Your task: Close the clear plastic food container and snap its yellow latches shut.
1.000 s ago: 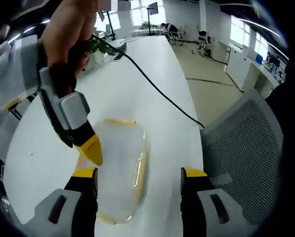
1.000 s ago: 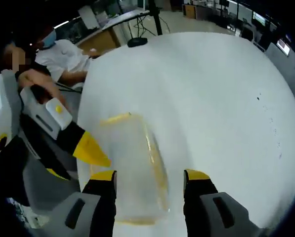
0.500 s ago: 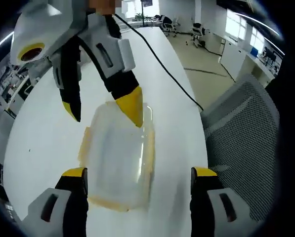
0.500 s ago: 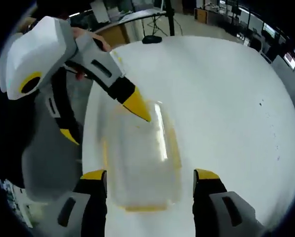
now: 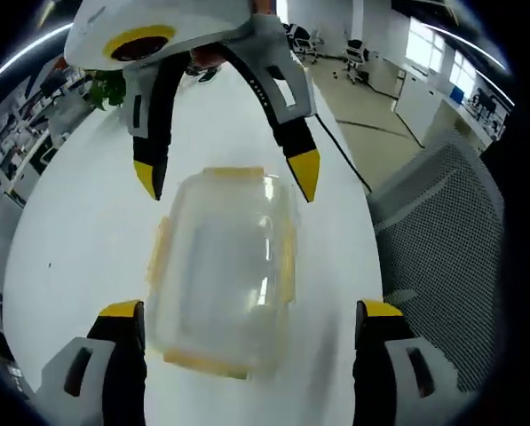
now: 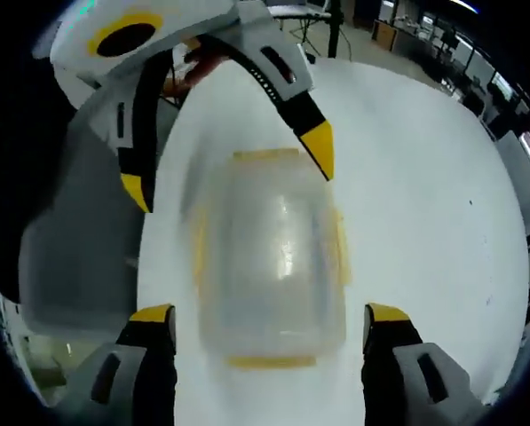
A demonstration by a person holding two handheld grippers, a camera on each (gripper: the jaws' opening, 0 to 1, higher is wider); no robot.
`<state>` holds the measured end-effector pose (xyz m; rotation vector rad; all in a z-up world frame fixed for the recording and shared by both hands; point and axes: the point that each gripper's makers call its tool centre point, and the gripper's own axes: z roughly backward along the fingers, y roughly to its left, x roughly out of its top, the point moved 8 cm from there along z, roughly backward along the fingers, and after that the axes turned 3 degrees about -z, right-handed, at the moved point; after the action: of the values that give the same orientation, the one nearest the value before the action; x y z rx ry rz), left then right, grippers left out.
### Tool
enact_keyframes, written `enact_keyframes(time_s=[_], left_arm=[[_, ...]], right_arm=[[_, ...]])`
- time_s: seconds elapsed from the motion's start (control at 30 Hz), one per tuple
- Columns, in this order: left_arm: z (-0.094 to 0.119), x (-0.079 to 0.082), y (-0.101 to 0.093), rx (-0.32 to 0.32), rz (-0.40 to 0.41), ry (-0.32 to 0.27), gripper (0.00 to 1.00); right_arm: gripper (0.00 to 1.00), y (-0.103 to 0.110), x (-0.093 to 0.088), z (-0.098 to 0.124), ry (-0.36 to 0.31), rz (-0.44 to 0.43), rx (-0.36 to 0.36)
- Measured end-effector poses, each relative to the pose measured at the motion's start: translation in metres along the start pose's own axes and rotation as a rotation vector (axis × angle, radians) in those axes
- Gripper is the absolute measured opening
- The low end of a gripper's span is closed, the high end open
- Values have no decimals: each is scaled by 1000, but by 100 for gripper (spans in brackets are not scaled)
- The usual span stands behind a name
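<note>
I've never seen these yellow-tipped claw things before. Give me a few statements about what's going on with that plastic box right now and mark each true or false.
1. The clear container sits on a white table. True.
2. The left claw is clamped shut on the container. False: its jaws stand wide open, one on either side of it.
3. The right claw faces the left claw from the container's opposite end. True.
4. The container's latches are red. False: they are yellow.
5. A mesh-backed chair stands beside the table. True.
</note>
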<state>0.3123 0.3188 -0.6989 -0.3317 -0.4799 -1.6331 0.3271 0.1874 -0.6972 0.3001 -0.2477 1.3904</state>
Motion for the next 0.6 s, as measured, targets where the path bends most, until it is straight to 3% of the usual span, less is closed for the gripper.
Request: enact_keyframes(time_s=[0.1, 0.2, 0.6], left_arm=[[-5, -5, 1, -26, -15, 46, 99], [-8, -7, 6, -5, -59, 83, 99], [-16, -3, 14, -7, -81, 142, 98]], right_arm=[[95, 7, -3, -8, 14, 11, -14], [93, 9, -3, -12, 15, 27, -39], [89, 1, -6, -20, 38, 29, -83]])
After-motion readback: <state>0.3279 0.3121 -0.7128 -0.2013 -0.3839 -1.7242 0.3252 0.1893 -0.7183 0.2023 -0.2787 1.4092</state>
